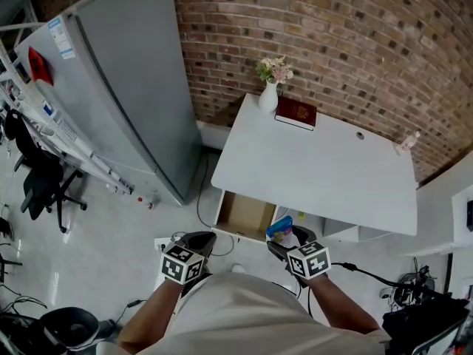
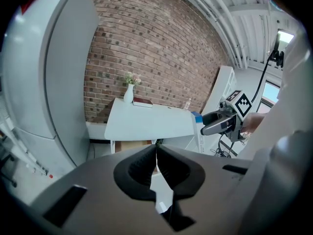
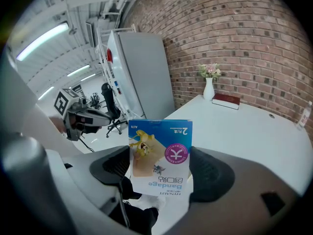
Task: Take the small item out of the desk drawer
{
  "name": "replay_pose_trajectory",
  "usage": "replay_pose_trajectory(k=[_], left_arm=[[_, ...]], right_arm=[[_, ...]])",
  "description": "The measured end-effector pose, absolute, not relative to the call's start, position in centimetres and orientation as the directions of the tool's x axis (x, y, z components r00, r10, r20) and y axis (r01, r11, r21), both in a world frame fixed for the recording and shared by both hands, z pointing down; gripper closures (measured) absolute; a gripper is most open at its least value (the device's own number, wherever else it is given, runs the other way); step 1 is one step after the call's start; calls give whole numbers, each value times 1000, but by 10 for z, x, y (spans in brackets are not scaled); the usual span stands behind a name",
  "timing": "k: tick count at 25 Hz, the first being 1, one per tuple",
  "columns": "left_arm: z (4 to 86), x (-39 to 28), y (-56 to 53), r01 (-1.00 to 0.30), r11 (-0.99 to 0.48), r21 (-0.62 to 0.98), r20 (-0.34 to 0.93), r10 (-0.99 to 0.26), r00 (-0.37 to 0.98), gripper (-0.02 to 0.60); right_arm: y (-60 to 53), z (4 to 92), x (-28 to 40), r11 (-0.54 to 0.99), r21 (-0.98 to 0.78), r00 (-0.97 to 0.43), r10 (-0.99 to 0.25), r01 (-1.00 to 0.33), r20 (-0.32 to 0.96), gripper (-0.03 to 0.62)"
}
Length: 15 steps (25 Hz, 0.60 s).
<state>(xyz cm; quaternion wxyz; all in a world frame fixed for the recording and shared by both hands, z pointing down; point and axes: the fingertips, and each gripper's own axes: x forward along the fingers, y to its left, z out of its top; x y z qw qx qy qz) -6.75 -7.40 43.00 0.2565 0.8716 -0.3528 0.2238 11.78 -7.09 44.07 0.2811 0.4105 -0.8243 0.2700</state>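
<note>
Small bandage box (image 3: 160, 153), print inverted, is pinched between the 2 pads of the right gripper (image 3: 162, 173), outside and beside the right edge of the open desk drawer (image 1: 242, 214); left gripper (image 2: 156, 155) jaws are pressed together, nothing between them.

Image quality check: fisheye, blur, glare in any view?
Head view: even light, sharp, brick wall courses bow. Left gripper view: heavy fisheye, dark corners, jaws soft up close. Right gripper view: bandage box sharp, print legible though upside down; ceiling light blown out.
</note>
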Motion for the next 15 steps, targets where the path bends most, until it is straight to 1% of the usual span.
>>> replay_pose_trajectory(k=[9, 15], left_arm=[[428, -70, -68, -744, -607, 279, 587, -505, 632, 557], [428, -66, -68, -734, -620, 278, 593, -490, 639, 557]], right_arm=[[-70, 427, 111, 564, -202, -534, -518, -800, 668, 221], [-71, 425, 108, 567, -208, -540, -515, -797, 666, 221]])
